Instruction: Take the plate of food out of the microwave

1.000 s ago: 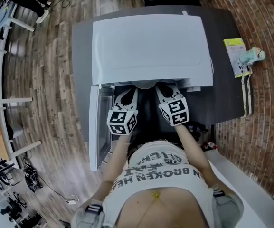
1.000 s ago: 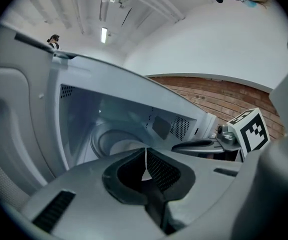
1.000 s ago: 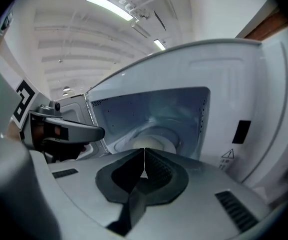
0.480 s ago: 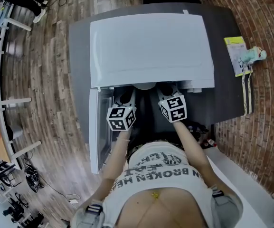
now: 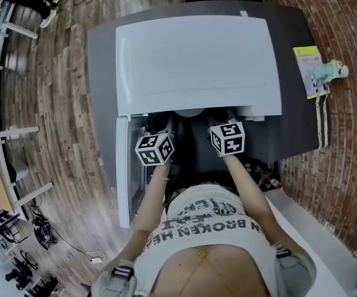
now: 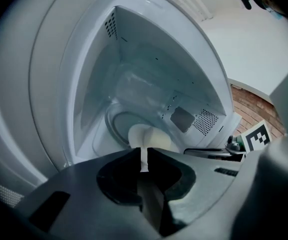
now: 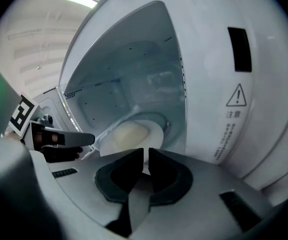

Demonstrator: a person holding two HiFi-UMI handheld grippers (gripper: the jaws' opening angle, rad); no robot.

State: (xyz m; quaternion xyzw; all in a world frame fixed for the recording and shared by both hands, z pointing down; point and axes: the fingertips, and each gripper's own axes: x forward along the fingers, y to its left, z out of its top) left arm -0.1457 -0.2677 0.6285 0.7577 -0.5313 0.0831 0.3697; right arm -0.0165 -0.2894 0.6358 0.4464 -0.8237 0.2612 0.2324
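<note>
Plainly mid-task. A dark grey table [image 5: 297, 125] carries a white microwave [image 5: 197, 60], and its door [image 5: 124, 169] hangs open on the person's left side. The person stands close in front with both arms reaching into the opening. The left gripper [image 6: 144, 157] has its jaws pressed nearly together, pinching a thin white edge that reads as the rim of the plate [image 6: 152, 137]. The right gripper [image 7: 145, 160] is the same, jaws all but closed on the plate's near rim from the other side. So the plate is gripped at two points on its front edge. It sits low in the cavity, toward the mouth, over the front of the glass turntable [image 6: 113, 125]; I cannot tell whether it rests on the glass or is lifted clear of it. From above, only a pale sliver of it peeks out under the microwave's top edge. Judged done: door opened, both grips made. Judged left: draw the plate level out through the opening and set it down somewhere, likely on the table in front. The plate looks white, round and shallow with a thin rim. The food [image 7: 126, 133] is a pale cream, smooth, low mound filling most of the centre; what kind of food, I cannot say.
</note>
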